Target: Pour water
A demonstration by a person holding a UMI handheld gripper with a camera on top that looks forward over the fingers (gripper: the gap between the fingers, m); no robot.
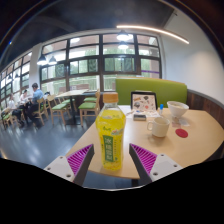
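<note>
The bottle point(111, 137) is see-through plastic with yellowish liquid inside, a glossy printed label and a yellow plastic cap. Table point(200, 140) looks like pale wood, smooth with a soft sheen. At 2 o'clock from the bottle, the cup point(158, 127) and bowl point(178, 108) are white and shiny (ceramic or plastic, can't tell). Gripper point(111, 160) pads point(80, 160) are magenta with a ridged, matt texture.

A wooden table point(200, 135) carries a yellow bottle point(110, 135), white cup point(158, 127), bowl point(178, 108) and red coaster point(181, 132).
</note>
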